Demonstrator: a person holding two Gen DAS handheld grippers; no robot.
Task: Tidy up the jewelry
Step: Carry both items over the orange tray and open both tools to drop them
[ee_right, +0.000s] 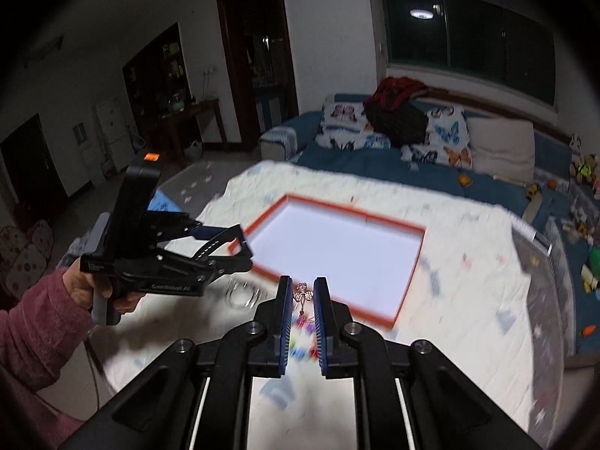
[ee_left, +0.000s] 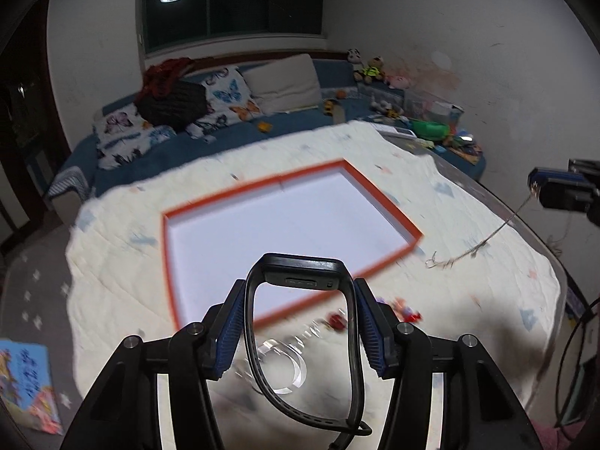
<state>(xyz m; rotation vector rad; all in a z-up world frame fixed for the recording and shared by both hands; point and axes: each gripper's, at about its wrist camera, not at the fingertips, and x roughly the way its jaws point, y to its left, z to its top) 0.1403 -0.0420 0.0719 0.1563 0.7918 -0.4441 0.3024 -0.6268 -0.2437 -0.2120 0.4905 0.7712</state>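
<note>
Left tool (ee_left: 300, 288) clamps a black watch (ee_left: 303, 273), right tool (ee_right: 303, 294) pinches a necklace (ee_right: 303, 291), above the orange-rimmed tray (ee_left: 405, 221).

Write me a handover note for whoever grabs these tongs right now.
Left tongs: shut on the black watch, held above the table.
Right tongs: shut on a chain necklace with a pink flower charm; the chain hangs to the quilt.
Orange-rimmed tray: sits mid-quilt, nothing in it.
Left to do: set both pieces in the tray, then fetch the clear bangles and the small colourful pieces still on the quilt.
</note>
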